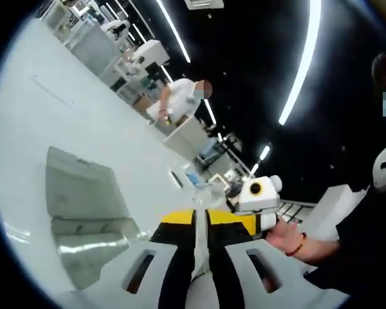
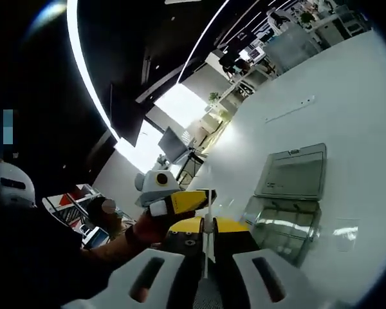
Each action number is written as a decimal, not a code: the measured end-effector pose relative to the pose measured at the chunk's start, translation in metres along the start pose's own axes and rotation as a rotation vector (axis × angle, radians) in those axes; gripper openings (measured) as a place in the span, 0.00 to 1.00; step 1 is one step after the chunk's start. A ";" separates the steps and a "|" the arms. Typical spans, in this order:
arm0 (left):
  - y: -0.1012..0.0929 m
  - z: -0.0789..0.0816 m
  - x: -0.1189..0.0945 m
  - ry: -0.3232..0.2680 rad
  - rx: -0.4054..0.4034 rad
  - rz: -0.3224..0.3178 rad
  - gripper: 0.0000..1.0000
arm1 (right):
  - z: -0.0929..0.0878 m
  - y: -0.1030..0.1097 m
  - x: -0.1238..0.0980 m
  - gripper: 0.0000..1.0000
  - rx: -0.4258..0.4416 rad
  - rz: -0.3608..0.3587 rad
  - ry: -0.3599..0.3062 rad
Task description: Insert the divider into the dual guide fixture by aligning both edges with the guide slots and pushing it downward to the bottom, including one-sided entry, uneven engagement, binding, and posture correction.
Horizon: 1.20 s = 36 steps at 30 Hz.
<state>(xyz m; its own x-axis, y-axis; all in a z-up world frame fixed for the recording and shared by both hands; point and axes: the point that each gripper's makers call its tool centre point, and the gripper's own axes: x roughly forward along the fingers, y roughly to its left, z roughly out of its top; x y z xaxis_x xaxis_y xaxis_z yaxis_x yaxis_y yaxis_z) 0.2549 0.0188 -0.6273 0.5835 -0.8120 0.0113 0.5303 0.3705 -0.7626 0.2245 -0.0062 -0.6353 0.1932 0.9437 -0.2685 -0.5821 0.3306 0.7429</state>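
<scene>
We saw a clear plastic box (image 2: 289, 206) that looked glossy, with bright glints on its walls, and its lid (image 1: 83, 183) was a duller, frosted plastic. The white desk (image 1: 64, 109) was smooth and matt. Our gripper (image 2: 208, 257) jaws were matt white plastic with yellow and black parts.

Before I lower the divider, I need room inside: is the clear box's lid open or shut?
Open. The clear box has its lid swung back flat on the white table, its inside exposed.
</scene>
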 end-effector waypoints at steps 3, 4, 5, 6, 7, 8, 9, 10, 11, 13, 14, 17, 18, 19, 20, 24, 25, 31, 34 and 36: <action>0.000 -0.002 0.001 0.002 0.002 -0.001 0.03 | -0.003 0.000 0.001 0.00 -0.004 -0.002 0.020; 0.000 -0.002 0.001 0.002 0.003 -0.001 0.03 | -0.003 0.000 0.001 0.00 -0.003 -0.001 0.022; 0.000 -0.002 0.001 0.000 -0.003 0.000 0.04 | -0.003 -0.001 0.000 0.00 -0.001 -0.008 0.020; 0.001 -0.002 0.000 -0.002 -0.006 0.004 0.04 | -0.003 -0.002 0.000 0.00 0.005 -0.014 0.018; 0.003 -0.002 0.000 -0.003 -0.003 0.013 0.03 | -0.004 -0.002 0.000 0.00 0.019 -0.018 0.022; 0.004 -0.002 -0.001 -0.004 0.004 0.016 0.03 | -0.003 -0.003 0.001 0.00 0.024 -0.029 0.022; 0.005 -0.001 -0.001 -0.005 0.004 0.023 0.03 | -0.003 -0.003 0.001 0.00 0.024 -0.036 0.020; 0.006 0.000 -0.002 -0.012 0.003 0.031 0.06 | -0.004 -0.004 0.001 0.00 0.030 -0.045 0.027; 0.008 0.001 -0.003 -0.020 -0.003 0.040 0.08 | -0.004 -0.005 0.001 0.00 0.033 -0.052 0.030; 0.008 0.003 -0.005 -0.025 -0.014 0.034 0.11 | -0.005 -0.007 0.000 0.00 0.045 -0.071 0.038; 0.008 0.003 -0.006 -0.028 -0.012 0.038 0.12 | -0.005 -0.009 0.000 0.00 0.050 -0.084 0.047; 0.010 0.002 -0.009 -0.022 0.012 0.062 0.13 | -0.005 -0.016 -0.001 0.00 0.060 -0.132 0.064; 0.010 0.002 -0.011 -0.022 0.021 0.069 0.13 | -0.005 -0.018 -0.001 0.00 0.058 -0.152 0.072; 0.010 0.002 -0.012 -0.022 0.032 0.072 0.14 | -0.005 -0.019 -0.001 0.00 0.066 -0.159 0.080; 0.008 0.001 -0.014 -0.018 0.046 0.076 0.14 | -0.005 -0.020 0.000 0.00 0.081 -0.165 0.087; 0.007 -0.005 -0.019 0.017 0.123 0.095 0.20 | -0.005 -0.025 0.002 0.00 0.094 -0.190 0.106; 0.007 -0.007 -0.020 0.024 0.133 0.101 0.23 | -0.005 -0.027 0.003 0.00 0.087 -0.200 0.112; 0.003 -0.017 -0.027 0.077 0.263 0.135 0.34 | -0.009 -0.035 0.005 0.00 0.107 -0.245 0.151; 0.003 -0.021 -0.032 0.107 0.324 0.165 0.41 | -0.009 -0.039 0.006 0.00 0.108 -0.267 0.163; 0.003 -0.024 -0.034 0.132 0.364 0.176 0.46 | -0.010 -0.041 0.006 0.00 0.118 -0.275 0.175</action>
<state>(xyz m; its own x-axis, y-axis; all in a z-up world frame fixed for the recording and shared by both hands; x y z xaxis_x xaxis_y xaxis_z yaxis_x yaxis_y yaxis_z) 0.2214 0.0368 -0.6457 0.6138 -0.7638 -0.1996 0.6255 0.6248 -0.4673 0.2411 -0.0144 -0.6733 0.1858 0.8059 -0.5621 -0.4296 0.5812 0.6911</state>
